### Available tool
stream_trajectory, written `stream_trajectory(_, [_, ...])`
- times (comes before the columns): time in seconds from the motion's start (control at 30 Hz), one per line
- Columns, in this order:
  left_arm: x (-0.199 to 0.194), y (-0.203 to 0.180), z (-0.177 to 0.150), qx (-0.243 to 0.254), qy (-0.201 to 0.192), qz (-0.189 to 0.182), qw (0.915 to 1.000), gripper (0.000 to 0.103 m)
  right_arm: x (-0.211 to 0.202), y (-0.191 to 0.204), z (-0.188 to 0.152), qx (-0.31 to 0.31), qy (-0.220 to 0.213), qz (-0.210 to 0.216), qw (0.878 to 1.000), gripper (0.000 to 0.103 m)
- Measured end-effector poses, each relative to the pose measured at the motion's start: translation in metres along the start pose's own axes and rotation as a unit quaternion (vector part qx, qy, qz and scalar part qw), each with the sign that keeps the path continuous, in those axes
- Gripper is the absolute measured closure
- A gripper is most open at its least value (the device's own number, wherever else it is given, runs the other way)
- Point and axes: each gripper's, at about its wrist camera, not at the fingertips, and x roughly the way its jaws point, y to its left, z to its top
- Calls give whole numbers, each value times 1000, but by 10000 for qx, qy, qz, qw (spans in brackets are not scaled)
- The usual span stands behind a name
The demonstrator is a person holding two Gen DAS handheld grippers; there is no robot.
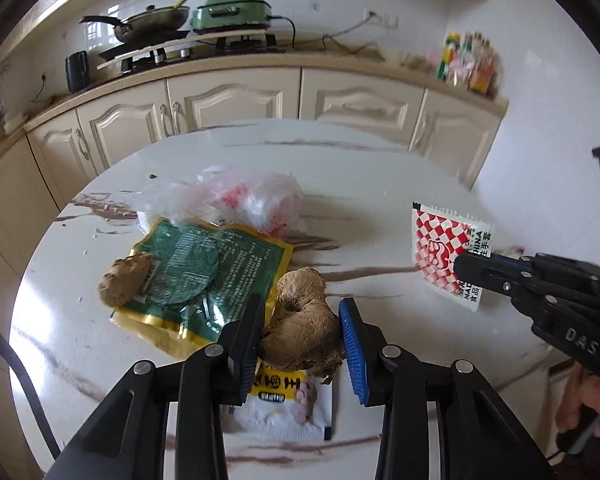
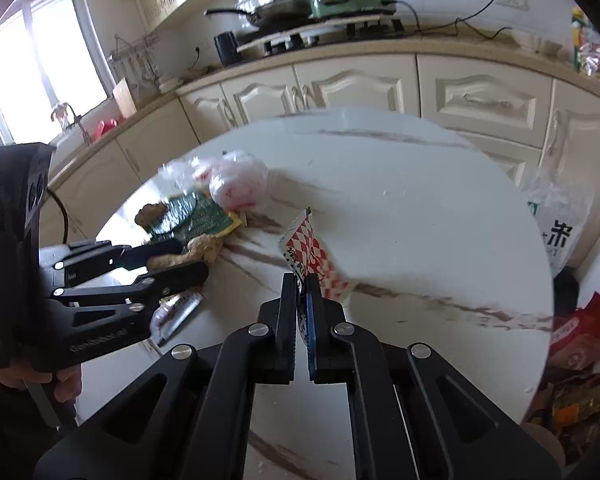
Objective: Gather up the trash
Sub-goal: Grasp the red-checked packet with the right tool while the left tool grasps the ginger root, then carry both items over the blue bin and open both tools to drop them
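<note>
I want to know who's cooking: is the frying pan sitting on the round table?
No, the frying pan sits on the stove on the far counter, not on the round table.

Bright daylight from window (image 2: 40,64) on my left, blown out; table (image 1: 380,168) glare, fisheye-warped edges, slight motion blur.

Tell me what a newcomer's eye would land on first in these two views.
The red-and-white checkered packet, lifted above the round marble table in the shut right tongs, stands out most. Next, the knobbly ginger root sits between the left tongs, beside the green-and-yellow food pouch. Behind them lies a crumpled clear plastic bag.
</note>
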Motion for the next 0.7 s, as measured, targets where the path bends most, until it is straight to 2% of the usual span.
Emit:
stream_trajectory(0.17, [-34, 18, -2, -178, -320, -326, 9988, 70, -22, 10, 6, -12, -263, -59, 9996, 99])
stream_trajectory(0.33, [-73, 26, -11, -219, -647, -372, 9970, 70, -47, 37, 13, -149, -479, -29, 9987, 99])
stream_trajectory(0.53, [-145, 56, -35, -394, -1062, -174, 9934, 69, -71, 92, 23, -473, -704, 242, 9961, 99])
stream_trajectory(0.7, [-205, 107, -68, -660, -1219, 320, 9898, 69, -71, 177, 32, -979, -734, 739, 9897, 99])
